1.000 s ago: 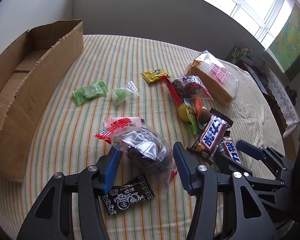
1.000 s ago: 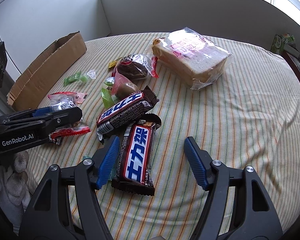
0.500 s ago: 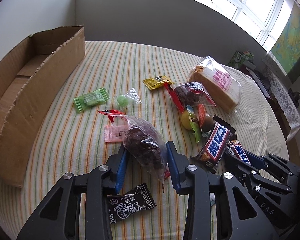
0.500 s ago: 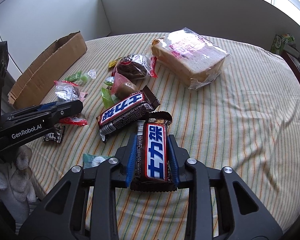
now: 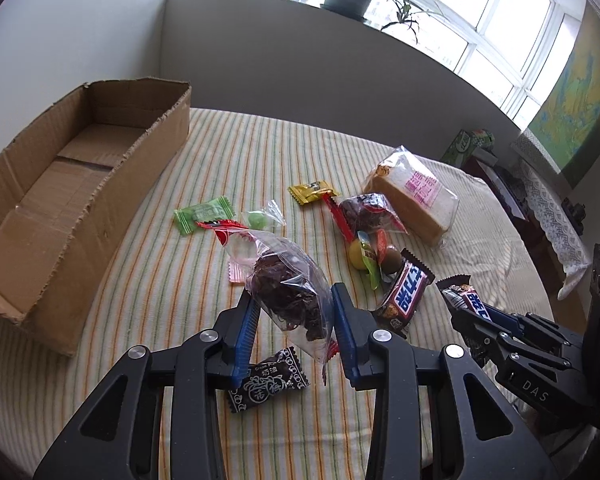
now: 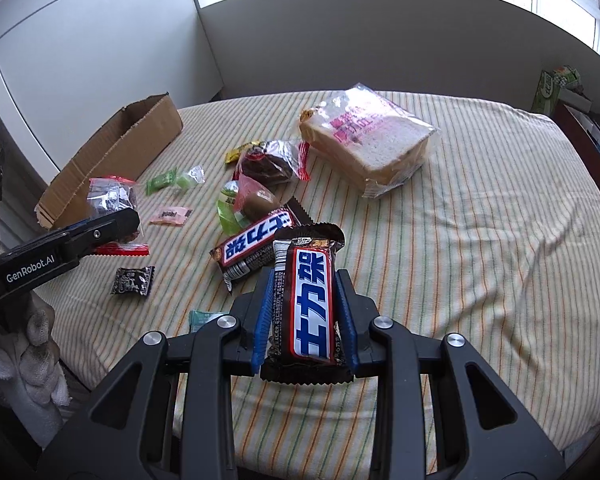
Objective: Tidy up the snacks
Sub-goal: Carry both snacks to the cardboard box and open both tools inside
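Note:
My left gripper [image 5: 294, 312] is shut on a clear bag of dark dried fruit [image 5: 288, 284] and holds it above the striped tablecloth [image 5: 228, 160]. My right gripper [image 6: 304, 300] is shut on a Snickers bar [image 6: 310, 300], lifted off the cloth; it also shows in the left wrist view [image 5: 470, 300]. An open cardboard box [image 5: 80, 184] stands at the left, empty inside. A second Snickers bar [image 6: 256, 244] lies on the cloth just ahead of my right gripper.
Loose on the cloth: a bread loaf bag [image 6: 368, 140], a dark pastry bag [image 6: 272, 160], jelly cups [image 6: 248, 204], green candies [image 5: 204, 214], a yellow candy [image 5: 312, 192], a pink candy [image 6: 170, 214], a black candy [image 5: 266, 380]. The table's front edge is near.
Both grippers closed on their snacks and lifted them: the left with the dried-fruit bag, the right with the Snickers bar. Both views rose and tilted up.

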